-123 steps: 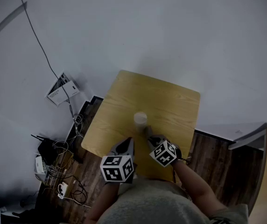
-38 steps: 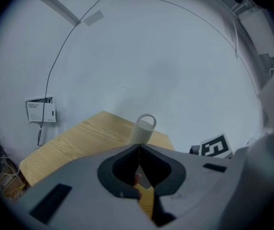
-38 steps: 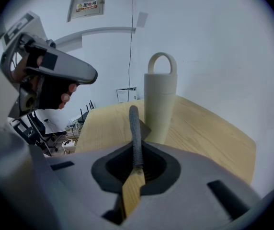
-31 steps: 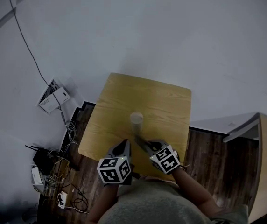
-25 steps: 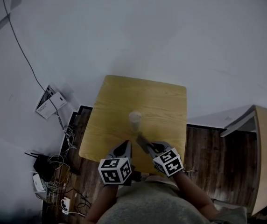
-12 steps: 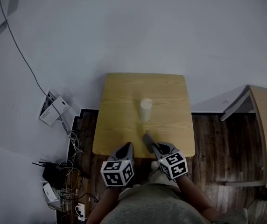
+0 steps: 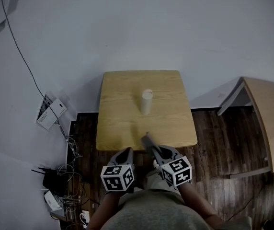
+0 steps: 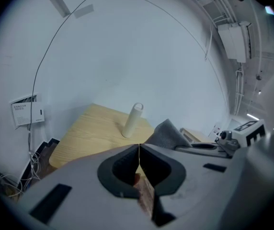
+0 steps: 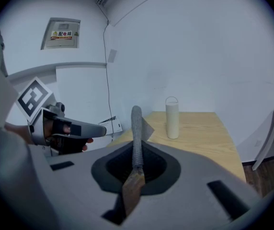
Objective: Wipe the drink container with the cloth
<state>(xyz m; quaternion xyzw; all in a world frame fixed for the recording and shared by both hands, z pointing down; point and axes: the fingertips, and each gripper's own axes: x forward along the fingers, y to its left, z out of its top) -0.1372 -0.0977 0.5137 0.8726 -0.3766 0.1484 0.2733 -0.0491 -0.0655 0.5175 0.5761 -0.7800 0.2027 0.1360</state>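
Observation:
A tall cream drink container with a loop handle on its lid stands upright near the middle of the small wooden table; it also shows as the drink container and the drink container. My right gripper is shut on a grey cloth, which sticks up between its jaws, over the table's near edge and well short of the container. My left gripper hangs beside it, off the table's near edge, with its jaws closed together and nothing between them.
A second wooden table stands to the right on the dark wood floor. Cables, a power strip and small devices lie on the floor at the left. A white wall box sits left of the table.
The view has shifted: the table and container now lie farther ahead, and both grippers have drawn back toward the table's near edge. The cloth stays in the right gripper.

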